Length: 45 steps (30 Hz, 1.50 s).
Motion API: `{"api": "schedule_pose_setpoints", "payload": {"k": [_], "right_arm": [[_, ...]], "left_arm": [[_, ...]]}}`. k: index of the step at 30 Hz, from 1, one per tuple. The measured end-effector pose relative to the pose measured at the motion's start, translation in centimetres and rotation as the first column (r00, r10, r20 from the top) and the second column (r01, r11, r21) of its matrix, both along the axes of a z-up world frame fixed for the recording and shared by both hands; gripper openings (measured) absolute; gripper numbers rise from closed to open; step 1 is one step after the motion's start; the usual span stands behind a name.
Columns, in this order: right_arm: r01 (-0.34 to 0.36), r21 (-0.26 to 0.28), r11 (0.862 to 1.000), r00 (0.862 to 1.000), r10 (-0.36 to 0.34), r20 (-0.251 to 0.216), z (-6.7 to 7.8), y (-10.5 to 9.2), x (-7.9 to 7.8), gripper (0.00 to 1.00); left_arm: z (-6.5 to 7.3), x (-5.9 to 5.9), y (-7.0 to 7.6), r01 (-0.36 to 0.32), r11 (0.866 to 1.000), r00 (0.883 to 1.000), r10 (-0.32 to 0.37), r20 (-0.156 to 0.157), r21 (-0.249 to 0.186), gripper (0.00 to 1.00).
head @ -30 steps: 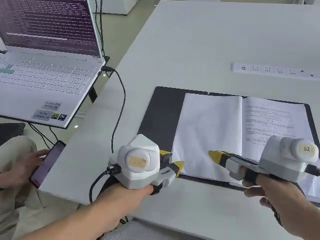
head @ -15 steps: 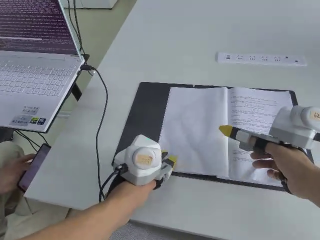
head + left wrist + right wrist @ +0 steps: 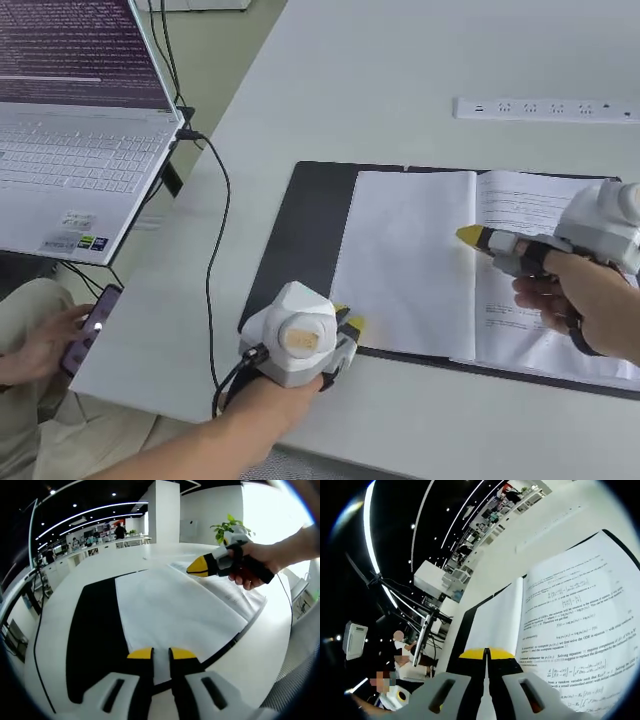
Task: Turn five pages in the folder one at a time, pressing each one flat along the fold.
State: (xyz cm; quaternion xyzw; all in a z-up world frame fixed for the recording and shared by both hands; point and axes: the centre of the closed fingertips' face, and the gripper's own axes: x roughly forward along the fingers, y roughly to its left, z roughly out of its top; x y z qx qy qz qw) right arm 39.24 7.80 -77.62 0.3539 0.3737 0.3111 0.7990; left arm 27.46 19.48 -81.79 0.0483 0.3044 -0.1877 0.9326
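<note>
Folder (image 3: 310, 240) lies open on the table (image 3: 400, 90), fold (image 3: 474, 300) running near-to-far; your right claw (image 3: 468, 237), shut and empty, points left with tips about at the fold, so it is nearer; left claw (image 3: 348, 322), open a crack, sits at the blank page's (image 3: 405, 260) near edge.

folder (image 3: 312, 232) open, centre-right | left gripper (image 3: 350, 325) lower centre, at folder's near edge | right gripper (image 3: 470, 237) right edge, above printed page (image 3: 512, 203) | laptop (image 3: 75, 160) upper left
</note>
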Motion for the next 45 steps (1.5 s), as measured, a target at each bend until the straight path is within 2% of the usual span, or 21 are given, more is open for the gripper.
{"api": "schedule_pose_setpoints", "payload": {"k": [5,9,11,15,20,27,31,34,39,45], "right_arm": [[0.046,0.010,0.999,0.998,-0.046,-0.035,-1.4,-1.1,2.5,0.00],[0.067,0.020,0.998,0.995,-0.065,-0.074,-2.4,-1.4,3.5,0.00],[0.068,0.041,0.997,0.994,-0.064,-0.089,-2.6,-1.2,3.8,0.00],[0.074,0.054,0.996,0.994,-0.069,-0.089,-2.8,-1.0,4.7,0.00],[0.119,0.084,0.989,0.989,-0.110,-0.099,-3.0,-0.9,6.6,0.00],[0.152,0.049,0.987,0.985,-0.147,-0.091,-3.1,-0.7,9.8,0.00],[0.217,0.072,0.974,0.972,-0.209,-0.106,-3.2,-1.2,11.5,0.00],[0.273,0.100,0.957,0.958,-0.261,-0.119,-3.2,-1.5,12.4,0.00],[0.309,0.116,0.944,0.946,-0.292,-0.138,-3.2,-1.6,12.9,0.00],[0.289,0.097,0.952,0.953,-0.276,-0.125,-3.1,-1.6,12.5,0.00]], "left_arm": [[0.1,0.0,0.0,0.008,1.000,1.000,-0.008,0.005,0.004,0.10],[0.0,0.0,0.1,0.007,1.000,1.000,-0.007,0.008,0.003,0.10],[0.0,-0.1,0.1,0.005,1.000,1.000,-0.005,0.010,-0.001,0.10],[0.1,-0.1,0.1,0.007,1.000,1.000,-0.007,0.015,-0.002,0.10],[0.0,-0.1,0.1,0.008,1.000,1.000,-0.008,0.018,0.000,0.10],[-0.1,0.0,0.2,0.013,1.000,1.000,-0.013,0.022,0.005,0.09],[-0.1,0.0,0.2,0.013,1.000,1.000,-0.013,0.022,0.006,0.09],[-0.1,0.0,0.2,0.012,1.000,1.000,-0.012,0.024,0.006,0.08],[-0.2,0.1,0.2,0.012,1.000,1.000,-0.013,0.026,0.006,0.07],[-0.2,0.1,0.1,0.015,1.000,0.999,-0.015,0.038,0.010,0.07]]}}
